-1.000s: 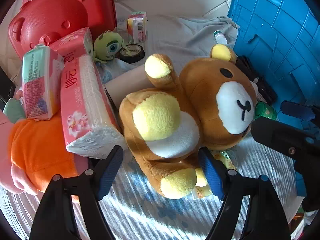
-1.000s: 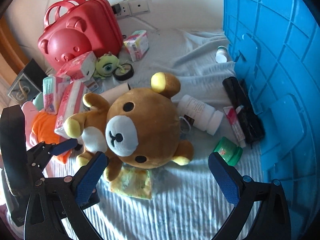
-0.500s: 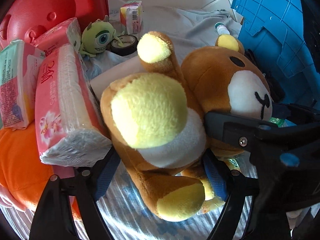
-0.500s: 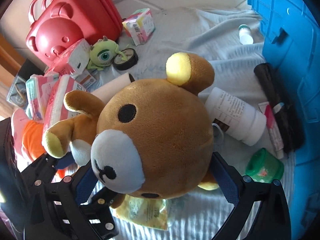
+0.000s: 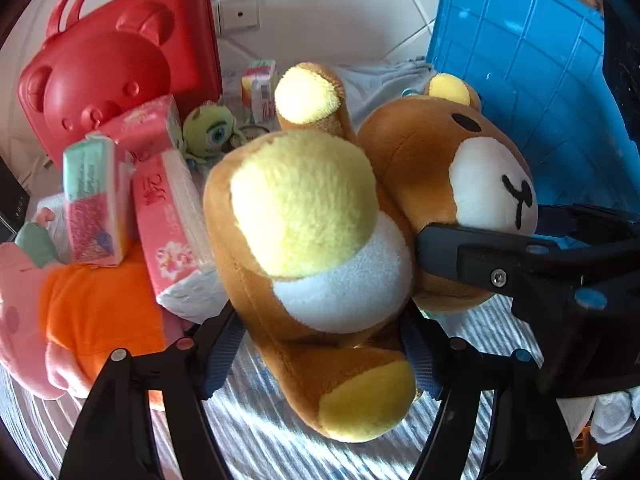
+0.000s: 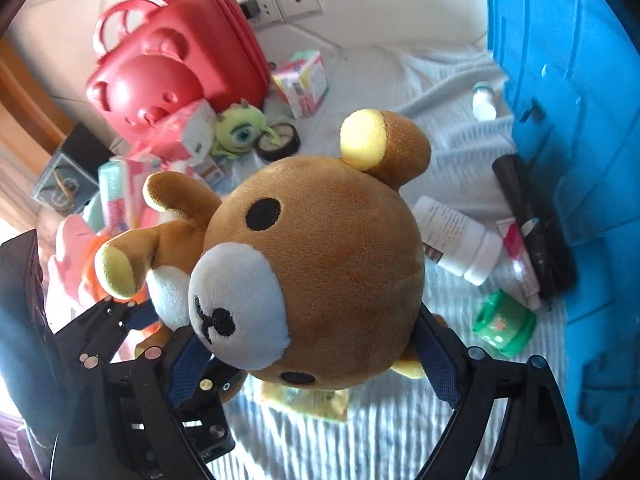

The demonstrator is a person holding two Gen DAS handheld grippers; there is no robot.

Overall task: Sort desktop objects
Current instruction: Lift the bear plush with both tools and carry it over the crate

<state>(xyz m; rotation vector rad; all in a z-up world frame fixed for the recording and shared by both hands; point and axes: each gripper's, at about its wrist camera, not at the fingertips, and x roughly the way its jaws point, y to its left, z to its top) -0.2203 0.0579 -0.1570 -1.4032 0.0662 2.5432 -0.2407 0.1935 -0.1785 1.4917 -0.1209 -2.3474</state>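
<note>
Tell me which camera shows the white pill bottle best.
The right wrist view: the white pill bottle lies on its side in plain sight on the cloth, beside the plush bear. The left wrist view shows none of it; the bear fills that area.

The teddy bear (image 6: 320,272) hides most of a yellow packet (image 6: 308,400) beneath it; the blue crate (image 5: 532,76) runs past the picture's edge; print on the white bottle (image 6: 456,240) is unreadable.
</note>
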